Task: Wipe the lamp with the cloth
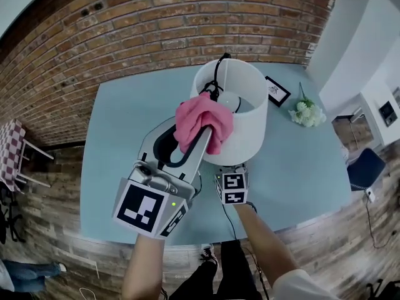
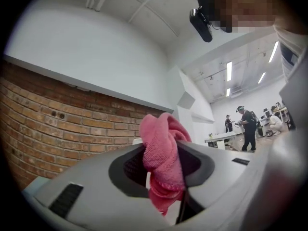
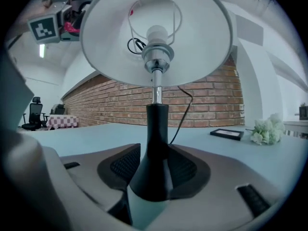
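Pink cloth (image 1: 201, 120) is clamped in your left gripper (image 2: 164, 163), bunched against the top rim of the white shade (image 1: 247, 130) on its near-left side. Your right gripper (image 3: 153, 172) is closed on the black base (image 3: 153, 143) of the lamp (image 3: 154, 61), low by the bench (image 1: 300, 167). Risks: push too hard on the shade and it tilts, or the lamp tips if that base grip slips. The cloth may also snag the cord (image 1: 219, 74) at the rim.
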Tool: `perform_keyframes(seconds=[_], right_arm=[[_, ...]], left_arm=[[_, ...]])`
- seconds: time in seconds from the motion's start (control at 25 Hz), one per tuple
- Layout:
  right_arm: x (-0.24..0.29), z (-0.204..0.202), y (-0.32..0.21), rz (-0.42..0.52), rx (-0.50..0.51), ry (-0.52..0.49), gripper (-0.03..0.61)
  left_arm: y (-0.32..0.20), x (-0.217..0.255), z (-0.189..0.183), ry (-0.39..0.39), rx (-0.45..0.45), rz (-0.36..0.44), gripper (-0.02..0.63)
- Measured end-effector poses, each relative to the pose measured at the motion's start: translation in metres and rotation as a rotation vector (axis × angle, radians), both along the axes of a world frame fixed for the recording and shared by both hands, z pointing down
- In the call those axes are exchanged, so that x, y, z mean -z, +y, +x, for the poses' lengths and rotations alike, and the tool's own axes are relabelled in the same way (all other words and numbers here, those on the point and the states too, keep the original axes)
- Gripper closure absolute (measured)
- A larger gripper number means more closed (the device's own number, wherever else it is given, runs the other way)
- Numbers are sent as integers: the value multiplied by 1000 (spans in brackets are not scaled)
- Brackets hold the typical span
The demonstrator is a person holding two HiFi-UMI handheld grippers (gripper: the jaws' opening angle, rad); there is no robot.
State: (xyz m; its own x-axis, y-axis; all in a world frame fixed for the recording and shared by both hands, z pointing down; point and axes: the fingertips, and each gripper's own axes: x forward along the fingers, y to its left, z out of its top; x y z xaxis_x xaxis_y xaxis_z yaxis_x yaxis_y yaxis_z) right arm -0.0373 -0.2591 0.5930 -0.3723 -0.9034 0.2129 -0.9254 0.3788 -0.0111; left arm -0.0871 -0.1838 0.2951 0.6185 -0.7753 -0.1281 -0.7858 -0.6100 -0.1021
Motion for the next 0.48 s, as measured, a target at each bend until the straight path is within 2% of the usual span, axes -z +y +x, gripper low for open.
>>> perform_keyframes(seconds=[0.16, 0.48], right_arm=[[-3, -2, 6, -9, 46, -14, 423], [-4, -1, 8, -28, 60, -40, 436]], left_arm=[[-2, -6, -15, -4, 19, -9, 451], [-14, -39, -32, -6, 46, -78, 451]])
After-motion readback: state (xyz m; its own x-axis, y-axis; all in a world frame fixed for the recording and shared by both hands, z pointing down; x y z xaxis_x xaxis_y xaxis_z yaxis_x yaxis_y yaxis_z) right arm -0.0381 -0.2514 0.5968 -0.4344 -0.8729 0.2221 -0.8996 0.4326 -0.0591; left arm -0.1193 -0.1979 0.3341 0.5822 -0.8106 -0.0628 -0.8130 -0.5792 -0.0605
